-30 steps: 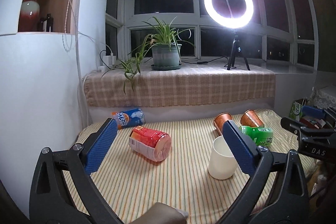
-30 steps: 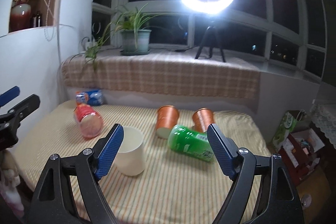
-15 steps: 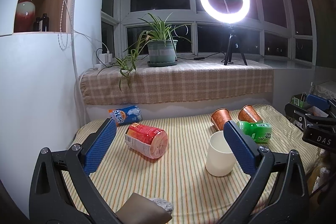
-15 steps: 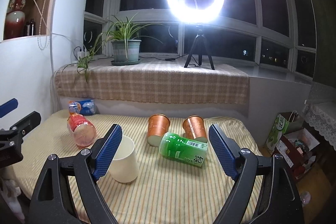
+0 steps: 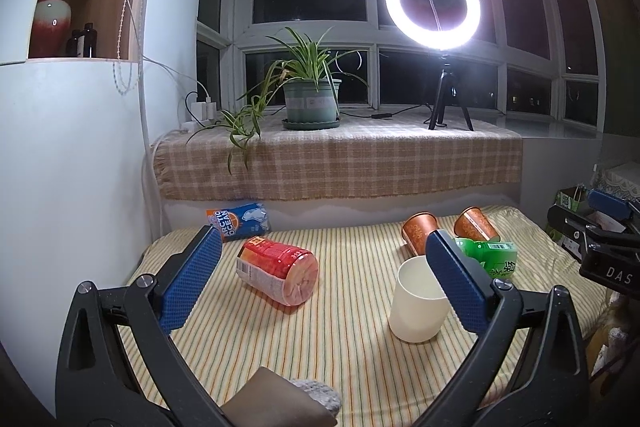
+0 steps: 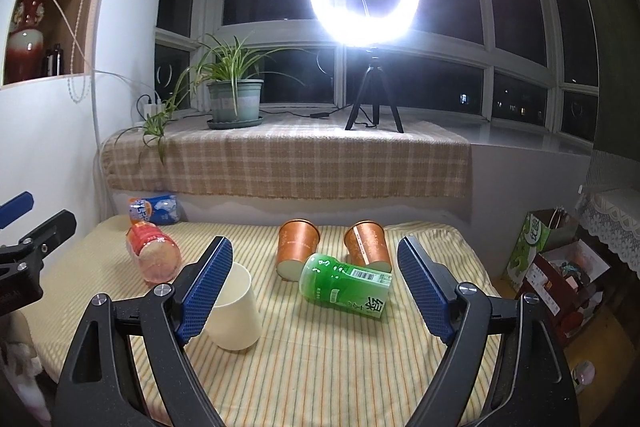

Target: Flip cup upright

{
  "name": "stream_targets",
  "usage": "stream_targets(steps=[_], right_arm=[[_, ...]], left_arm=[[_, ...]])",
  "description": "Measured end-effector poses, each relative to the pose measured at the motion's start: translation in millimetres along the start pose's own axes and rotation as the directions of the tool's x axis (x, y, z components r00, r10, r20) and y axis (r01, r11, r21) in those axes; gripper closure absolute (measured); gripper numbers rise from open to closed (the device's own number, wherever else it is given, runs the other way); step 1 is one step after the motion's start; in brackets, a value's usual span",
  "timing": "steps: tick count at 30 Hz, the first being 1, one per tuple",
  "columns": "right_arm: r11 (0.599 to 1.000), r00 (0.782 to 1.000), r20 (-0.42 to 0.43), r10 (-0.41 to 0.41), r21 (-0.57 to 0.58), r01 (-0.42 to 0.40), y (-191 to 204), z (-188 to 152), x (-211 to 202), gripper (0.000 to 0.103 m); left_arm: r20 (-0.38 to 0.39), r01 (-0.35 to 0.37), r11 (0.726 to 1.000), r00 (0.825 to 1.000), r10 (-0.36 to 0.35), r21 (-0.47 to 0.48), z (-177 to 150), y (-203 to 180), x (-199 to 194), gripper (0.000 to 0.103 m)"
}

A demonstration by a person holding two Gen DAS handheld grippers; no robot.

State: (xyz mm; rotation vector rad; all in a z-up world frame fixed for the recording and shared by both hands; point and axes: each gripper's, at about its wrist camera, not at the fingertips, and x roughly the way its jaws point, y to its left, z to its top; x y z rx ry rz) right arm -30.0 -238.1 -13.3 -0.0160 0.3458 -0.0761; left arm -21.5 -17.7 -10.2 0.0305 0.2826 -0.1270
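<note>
- On striped yellow tablecloth (image 6: 320, 367): stood upright, cream plastic cup (image 6: 236, 311), mouth up.
- Spread wide, holding nothing: left gripper (image 5: 324, 283), right gripper (image 6: 314, 285).

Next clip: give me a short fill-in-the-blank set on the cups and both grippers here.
1. The white cup stands with its open mouth facing ____.
2. The number of copper cups lying on the striped cloth is ____.
3. The left gripper and right gripper both have their jaws ____.

Missing words: up; two; open
</note>
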Motion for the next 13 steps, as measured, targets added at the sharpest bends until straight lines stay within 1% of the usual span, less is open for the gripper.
stream_targets(steps=[13], right_arm=[[1.0,1.0,-0.022,-0.001,0.013,0.001,-5.3,-4.2,6.1,0.018]], left_arm=[[-0.01,-0.017,1.0,1.0,0.017,-0.003,-0.5,-3.8,4.4,0.0]])
